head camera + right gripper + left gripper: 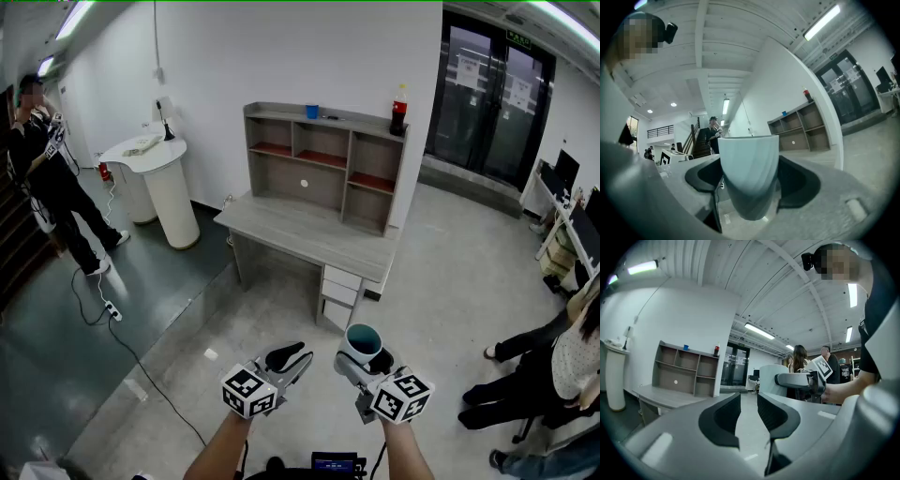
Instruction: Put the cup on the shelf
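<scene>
two grippers show along the bottom of the head view. left of centre, the left gripper [292,358] has its jaws a narrow gap apart, with nothing between them. just to its right, the right gripper [367,367] has its jaws spread wide and pressed on the sides of the pale cup [364,339], held upright. the pick-up looks done. what is left is the carry and the placing: the shelf [323,159] stands on a desk [300,234] in the upper middle, well apart from the cup.
</scene>
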`<state>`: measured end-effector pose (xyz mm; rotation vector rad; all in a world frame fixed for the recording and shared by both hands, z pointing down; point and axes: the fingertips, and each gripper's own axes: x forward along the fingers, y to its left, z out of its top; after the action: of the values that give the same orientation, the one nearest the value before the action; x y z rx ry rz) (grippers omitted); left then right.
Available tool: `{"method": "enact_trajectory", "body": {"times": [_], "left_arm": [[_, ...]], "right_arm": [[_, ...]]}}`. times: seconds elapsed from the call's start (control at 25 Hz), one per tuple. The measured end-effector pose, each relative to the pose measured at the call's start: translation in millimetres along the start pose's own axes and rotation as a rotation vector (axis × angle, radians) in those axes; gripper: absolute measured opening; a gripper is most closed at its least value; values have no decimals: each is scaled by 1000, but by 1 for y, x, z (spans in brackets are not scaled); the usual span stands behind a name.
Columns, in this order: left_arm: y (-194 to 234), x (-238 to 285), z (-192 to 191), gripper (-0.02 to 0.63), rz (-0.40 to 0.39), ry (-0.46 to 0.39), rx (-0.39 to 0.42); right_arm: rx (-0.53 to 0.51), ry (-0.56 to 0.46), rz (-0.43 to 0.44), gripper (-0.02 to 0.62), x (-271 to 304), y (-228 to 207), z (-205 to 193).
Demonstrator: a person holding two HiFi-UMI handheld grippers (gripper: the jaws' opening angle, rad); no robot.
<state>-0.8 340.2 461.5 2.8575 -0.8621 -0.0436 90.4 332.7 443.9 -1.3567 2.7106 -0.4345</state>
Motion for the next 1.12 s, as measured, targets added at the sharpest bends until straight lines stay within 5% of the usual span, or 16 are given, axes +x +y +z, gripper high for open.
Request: {"method": "enact_trajectory", "body": {"times": [1.12], "left_arm": [[7, -6, -5, 91, 24, 6, -12]], "right_arm": [[13, 1, 0, 359, 1, -2, 3]]}}
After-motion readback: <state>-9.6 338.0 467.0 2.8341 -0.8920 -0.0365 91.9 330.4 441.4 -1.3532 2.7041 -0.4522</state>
